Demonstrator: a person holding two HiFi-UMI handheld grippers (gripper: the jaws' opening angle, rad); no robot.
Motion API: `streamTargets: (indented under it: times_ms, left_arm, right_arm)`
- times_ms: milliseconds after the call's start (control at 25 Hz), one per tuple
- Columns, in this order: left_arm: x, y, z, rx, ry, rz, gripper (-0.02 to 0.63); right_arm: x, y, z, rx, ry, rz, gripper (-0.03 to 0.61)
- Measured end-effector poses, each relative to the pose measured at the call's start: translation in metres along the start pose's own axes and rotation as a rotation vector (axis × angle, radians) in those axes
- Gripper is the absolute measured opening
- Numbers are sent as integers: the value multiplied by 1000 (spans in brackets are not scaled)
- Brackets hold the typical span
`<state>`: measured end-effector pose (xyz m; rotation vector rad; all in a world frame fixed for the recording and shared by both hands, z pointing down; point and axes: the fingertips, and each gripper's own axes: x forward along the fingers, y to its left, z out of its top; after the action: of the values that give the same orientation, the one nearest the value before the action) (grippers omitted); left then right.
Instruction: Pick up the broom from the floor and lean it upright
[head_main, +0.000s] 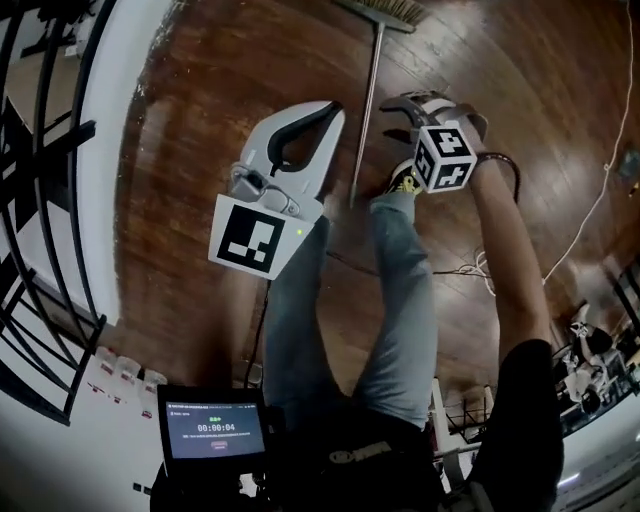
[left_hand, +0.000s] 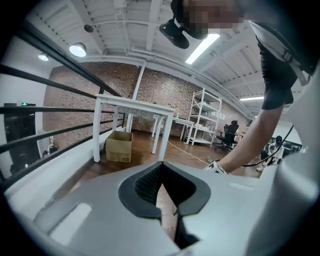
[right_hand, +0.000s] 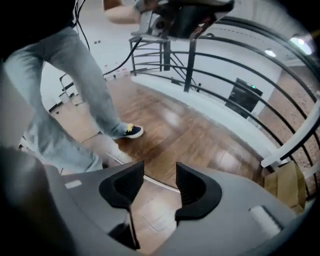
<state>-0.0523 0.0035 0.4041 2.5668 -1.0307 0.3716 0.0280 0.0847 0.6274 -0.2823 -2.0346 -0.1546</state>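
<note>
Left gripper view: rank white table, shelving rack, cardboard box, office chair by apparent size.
1. white table
2. shelving rack
3. cardboard box
4. office chair

The chair looks close to the box, so that pair is unsure. The rack and chair stand farther back, so they look smaller than they really are.

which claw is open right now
The right claw: its jaws stand apart, gripping nothing, and the broom handle shows through the gap. The left claw has its jaws together.
</note>
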Motion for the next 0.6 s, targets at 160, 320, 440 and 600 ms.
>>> streamTargets:
  times_ms: [160, 320, 440, 600]
  left_arm:
    - [66, 25, -77, 10, -4, 32, 17]
    - [91, 48, -159, -3, -14, 41, 17]
    - [93, 61, -190, -31, 9, 54, 17]
    - [88, 70, -187, -96, -5, 84, 17]
  right_arm:
    - [114, 10, -81, -204, 109, 109, 203]
    - [227, 13, -119, -326, 114, 108, 233]
    - [276, 31, -142, -493, 172, 147, 239]
    - [294, 61, -175, -776, 282, 232, 238]
